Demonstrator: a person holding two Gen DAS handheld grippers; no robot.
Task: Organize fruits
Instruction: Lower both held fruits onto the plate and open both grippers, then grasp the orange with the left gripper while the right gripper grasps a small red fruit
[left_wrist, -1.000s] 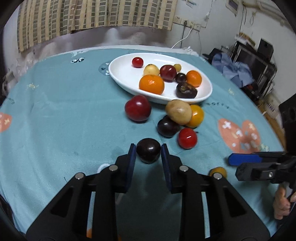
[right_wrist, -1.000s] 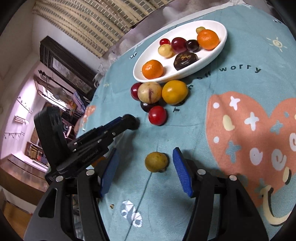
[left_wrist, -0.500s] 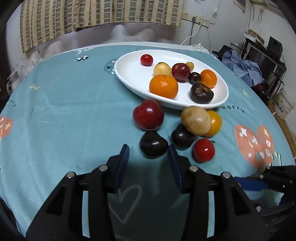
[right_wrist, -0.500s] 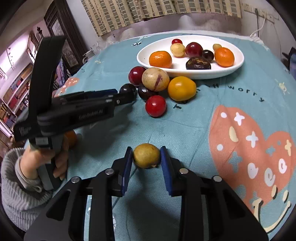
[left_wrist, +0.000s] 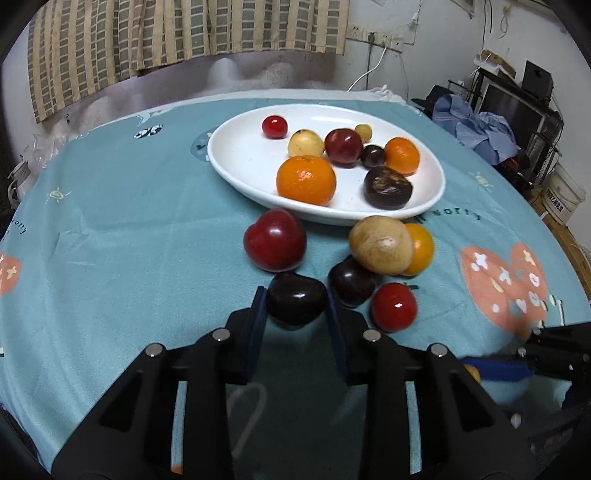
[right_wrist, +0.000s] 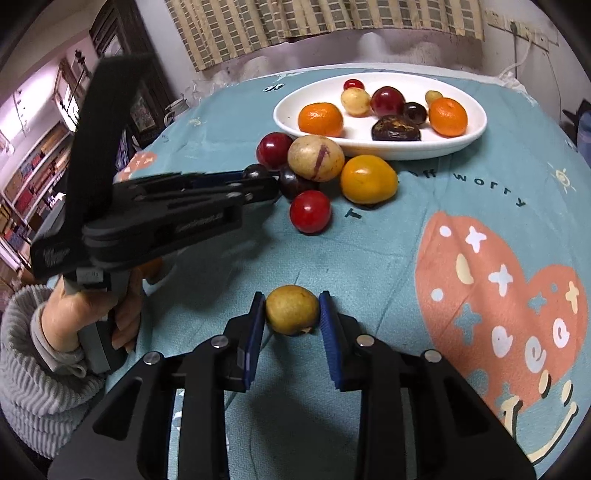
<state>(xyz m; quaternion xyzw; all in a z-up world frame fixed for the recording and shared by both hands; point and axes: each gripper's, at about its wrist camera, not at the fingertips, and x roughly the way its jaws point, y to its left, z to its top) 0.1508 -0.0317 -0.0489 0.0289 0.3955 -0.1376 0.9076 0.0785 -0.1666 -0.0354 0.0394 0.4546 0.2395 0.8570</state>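
My left gripper is shut on a dark plum, held above the cloth just short of the loose fruits. It also shows in the right wrist view. My right gripper is shut on a small yellow-green fruit over the cloth. A white oval plate holds several fruits, among them an orange. In front of the plate lie a red plum, a tan fruit, a yellow-orange fruit, another dark plum and a red tomato.
The round table carries a teal cloth with a pink heart print. Curtains hang behind the table. Clothes and a monitor stand at the right. Shelves show at the left in the right wrist view.
Both grippers have closed on their fruits. The left gripper has carried the dark plum forward towards the loose fruits and plate. The right gripper has swung to face the plate.
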